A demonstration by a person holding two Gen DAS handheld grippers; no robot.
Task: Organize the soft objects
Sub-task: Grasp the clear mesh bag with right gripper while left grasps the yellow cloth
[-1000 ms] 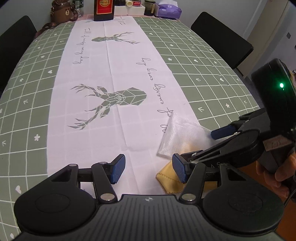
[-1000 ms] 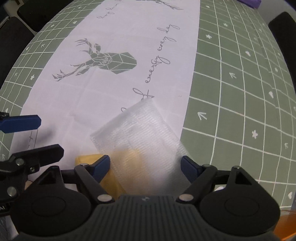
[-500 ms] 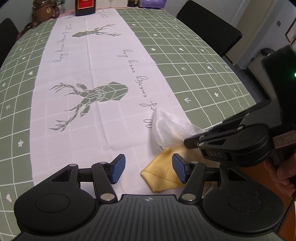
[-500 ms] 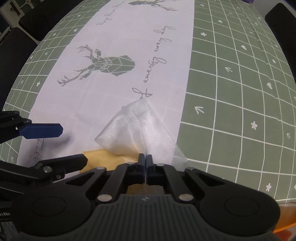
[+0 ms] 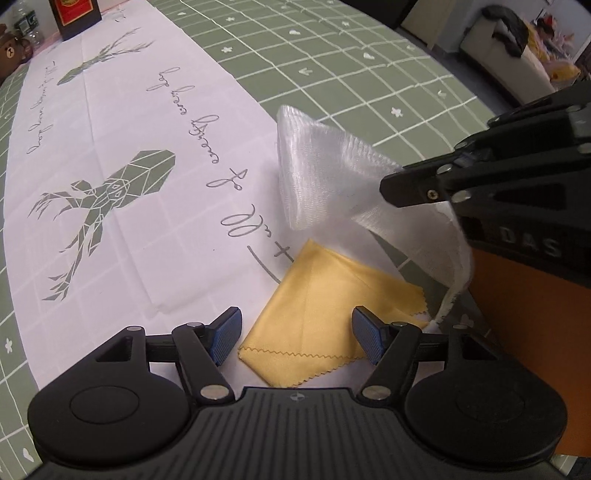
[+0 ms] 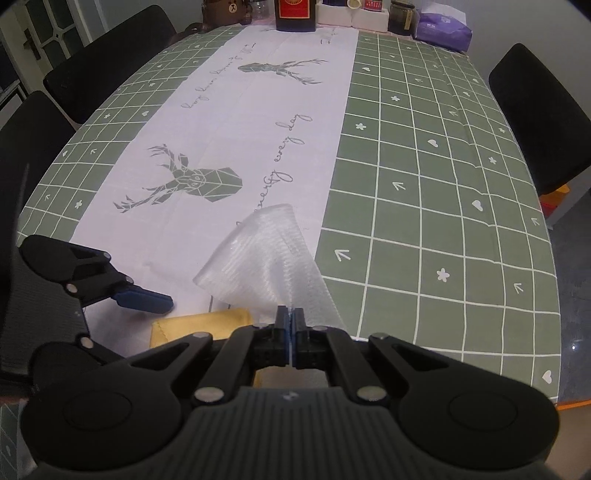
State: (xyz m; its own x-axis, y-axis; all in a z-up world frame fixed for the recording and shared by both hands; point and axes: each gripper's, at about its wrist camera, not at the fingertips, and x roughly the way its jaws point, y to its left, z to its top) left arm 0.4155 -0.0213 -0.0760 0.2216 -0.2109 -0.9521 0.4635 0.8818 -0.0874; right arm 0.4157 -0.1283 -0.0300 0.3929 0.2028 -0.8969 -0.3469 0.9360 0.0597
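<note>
A white mesh cloth [image 5: 325, 170] hangs lifted above the table's near edge, pinched in my shut right gripper [image 6: 291, 325]; it also shows in the right wrist view [image 6: 266, 258]. A folded yellow cloth [image 5: 325, 295] lies flat on the table under it, and a corner of it shows in the right wrist view [image 6: 199, 325]. My left gripper [image 5: 297, 336] is open and empty, low over the yellow cloth, with a fingertip on each side of its near edge.
The table has a green checked cloth [image 6: 424, 184] with a white deer-print runner [image 6: 229, 140]. A dark box [image 6: 295, 14], jars and a purple pack [image 6: 443, 27] stand at the far end. Black chairs [image 6: 543, 122] stand around the table.
My right gripper shut on the white mesh cloth and lifted it off the yellow cloth. My left gripper moved in over the yellow cloth, still open.
</note>
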